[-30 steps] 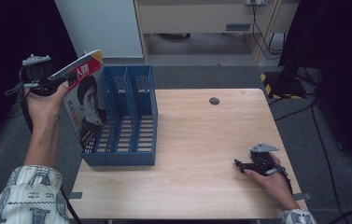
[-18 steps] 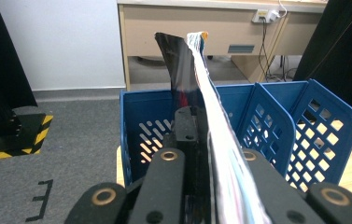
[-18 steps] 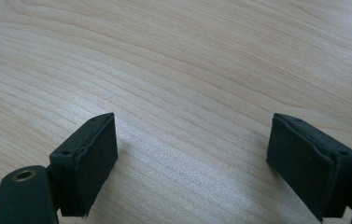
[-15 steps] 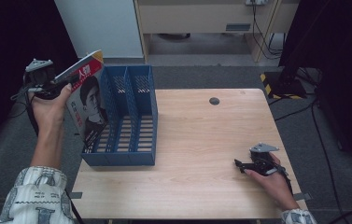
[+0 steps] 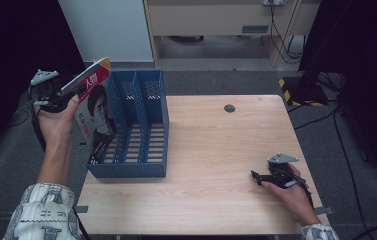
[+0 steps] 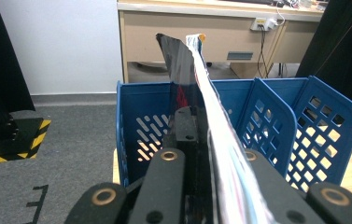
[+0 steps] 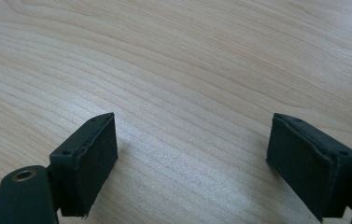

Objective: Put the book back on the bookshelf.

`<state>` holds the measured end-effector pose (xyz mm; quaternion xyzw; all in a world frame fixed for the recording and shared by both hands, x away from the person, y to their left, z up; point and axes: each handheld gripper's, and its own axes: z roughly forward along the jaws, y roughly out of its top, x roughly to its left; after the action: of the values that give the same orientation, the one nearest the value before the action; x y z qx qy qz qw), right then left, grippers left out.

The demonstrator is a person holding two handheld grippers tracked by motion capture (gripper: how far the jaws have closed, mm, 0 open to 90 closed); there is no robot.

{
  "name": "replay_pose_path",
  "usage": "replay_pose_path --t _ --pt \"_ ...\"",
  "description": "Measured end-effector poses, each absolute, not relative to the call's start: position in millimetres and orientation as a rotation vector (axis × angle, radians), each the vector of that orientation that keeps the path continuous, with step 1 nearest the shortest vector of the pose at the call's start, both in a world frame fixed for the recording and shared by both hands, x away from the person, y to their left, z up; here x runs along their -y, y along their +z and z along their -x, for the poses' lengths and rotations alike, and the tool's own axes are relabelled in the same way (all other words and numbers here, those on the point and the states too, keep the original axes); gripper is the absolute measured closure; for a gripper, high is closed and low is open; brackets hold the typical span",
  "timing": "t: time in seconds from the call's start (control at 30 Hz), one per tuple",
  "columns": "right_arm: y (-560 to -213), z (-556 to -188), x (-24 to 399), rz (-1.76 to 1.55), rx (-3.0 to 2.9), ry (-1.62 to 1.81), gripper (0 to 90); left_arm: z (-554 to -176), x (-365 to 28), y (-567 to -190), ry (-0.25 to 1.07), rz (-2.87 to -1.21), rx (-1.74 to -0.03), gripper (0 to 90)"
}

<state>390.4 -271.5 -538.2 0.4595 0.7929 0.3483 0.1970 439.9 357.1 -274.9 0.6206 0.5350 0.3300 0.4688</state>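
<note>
Grey carpet surrounds a pale wooden table [image 5: 216, 150], with a beige cabinet and a white panel behind it and dark curtains at both sides.

Held up at the table's left edge is a magazine [image 5: 94, 107], its cover showing a face and a red title block. It hangs tilted, top corner high and toward the left, lower edge down by the outer left wall of the rack. In the high view it overlaps that wall, and I cannot tell whether the two touch. The left gripper [image 5: 58, 97] is clamped on the magazine's upper part, jaws pressed tight against it. In the left gripper view the magazine [image 6: 211, 135] runs edge-on up between the jaws, its dark cover on one side and its page edges on the other.

Just beside it stands the blue rack [image 5: 136, 127], an upright file holder with slotted walls and dividers, on the left part of the table. From the left gripper view its compartments [image 6: 281, 121] lie straight ahead, past the magazine.

Well apart, near the table's front right corner, the right gripper [image 5: 261, 176] rests low on the wood in the person's hand, pointing left. Its jaws stand wide with bare tabletop [image 7: 192, 93] between them, holding nothing.

Near the far edge a small dark round grommet [image 5: 229, 108] sits in the table.
</note>
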Motion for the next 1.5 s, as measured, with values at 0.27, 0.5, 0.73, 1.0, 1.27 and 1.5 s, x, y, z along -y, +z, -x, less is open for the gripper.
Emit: replay_pose_path --t 0.27,0.5,0.73,1.0,1.27,1.5 --pt "-538.2 -390.4 271.7 -1.283 -2.223 0.973 16.4 -438.6 -358.3 -280.2 0.813 -1.506 -1.313 86.6" --pt "-538.2 -390.2 271.4 -1.289 -2.222 0.974 16.4 -436.7 -358.9 -282.6 0.812 -1.516 -1.312 86.6" --pt "-538.2 -390.3 271.5 -1.286 -2.222 0.974 16.4 -436.6 -360.6 -288.6 0.813 -1.51 -1.313 86.6" --pt "-538.2 -390.1 271.4 -1.289 -2.222 0.974 16.4 -437.1 -360.9 -295.5 0.812 -1.498 -1.31 86.6" --pt "-538.2 -390.2 271.5 -1.287 -2.222 0.973 16.4 -437.7 -360.7 -306.0 0.798 -1.492 -1.32 86.6" --pt "-538.2 -390.2 271.5 -1.286 -2.222 0.973 16.5 -437.3 -361.5 -310.2 0.798 -1.485 -1.313 86.6"
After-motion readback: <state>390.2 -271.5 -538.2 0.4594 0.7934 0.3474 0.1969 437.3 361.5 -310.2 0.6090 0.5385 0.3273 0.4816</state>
